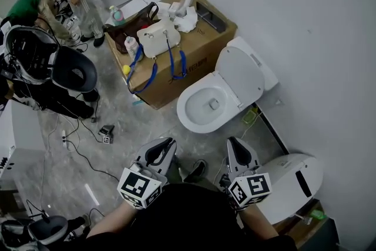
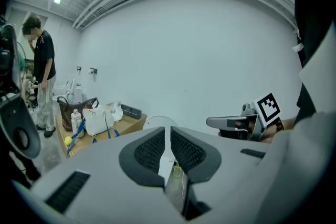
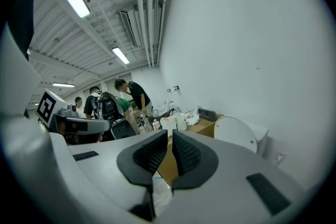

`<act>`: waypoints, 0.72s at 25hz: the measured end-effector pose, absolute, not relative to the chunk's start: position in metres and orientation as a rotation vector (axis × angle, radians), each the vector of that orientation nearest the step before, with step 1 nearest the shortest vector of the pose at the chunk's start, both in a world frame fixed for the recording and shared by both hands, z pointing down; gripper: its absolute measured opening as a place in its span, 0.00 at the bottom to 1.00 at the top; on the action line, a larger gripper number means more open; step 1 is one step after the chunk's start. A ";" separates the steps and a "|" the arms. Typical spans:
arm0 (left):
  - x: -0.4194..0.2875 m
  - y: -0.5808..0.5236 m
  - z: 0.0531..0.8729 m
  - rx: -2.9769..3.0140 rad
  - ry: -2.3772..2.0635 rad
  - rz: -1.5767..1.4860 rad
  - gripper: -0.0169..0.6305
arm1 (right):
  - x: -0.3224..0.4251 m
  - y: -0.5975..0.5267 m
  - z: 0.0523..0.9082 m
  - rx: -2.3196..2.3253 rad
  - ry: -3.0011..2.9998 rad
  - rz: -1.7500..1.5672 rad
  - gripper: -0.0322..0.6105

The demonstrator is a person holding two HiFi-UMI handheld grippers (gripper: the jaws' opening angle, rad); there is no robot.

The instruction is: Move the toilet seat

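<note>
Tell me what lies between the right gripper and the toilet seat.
In the head view, only a short stretch of bare grey floor and the edge of the open toilet bowl separate the right gripper from the raised toilet seat.

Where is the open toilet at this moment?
In the head view the toilet stands right of centre against the white wall. Its lid is raised, and the cardboard box is just to its left.

The toilet (image 1: 218, 96) stands right of the cardboard box (image 1: 202, 60), which bears a handbag (image 1: 156, 38).
</note>
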State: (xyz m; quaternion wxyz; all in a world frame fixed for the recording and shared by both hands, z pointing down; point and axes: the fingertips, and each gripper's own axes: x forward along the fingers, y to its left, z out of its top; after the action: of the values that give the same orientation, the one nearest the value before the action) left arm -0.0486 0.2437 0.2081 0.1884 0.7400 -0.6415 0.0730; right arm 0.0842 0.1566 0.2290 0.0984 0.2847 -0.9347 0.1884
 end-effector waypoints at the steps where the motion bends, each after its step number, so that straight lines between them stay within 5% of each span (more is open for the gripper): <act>1: -0.052 0.240 0.211 2.078 -1.801 0.209 0.09 | 0.081 0.153 0.231 0.843 -2.763 0.565 0.13; 18: -0.071 0.105 0.239 2.477 -1.239 0.364 0.09 | 0.063 0.070 0.244 1.347 -2.531 0.513 0.13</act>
State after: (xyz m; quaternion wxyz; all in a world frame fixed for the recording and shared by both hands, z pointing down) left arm -0.0712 0.1049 0.2394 0.1733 0.8732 -0.4370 0.1284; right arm 0.0625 0.0703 0.2439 0.1143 0.4595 -0.8632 0.1751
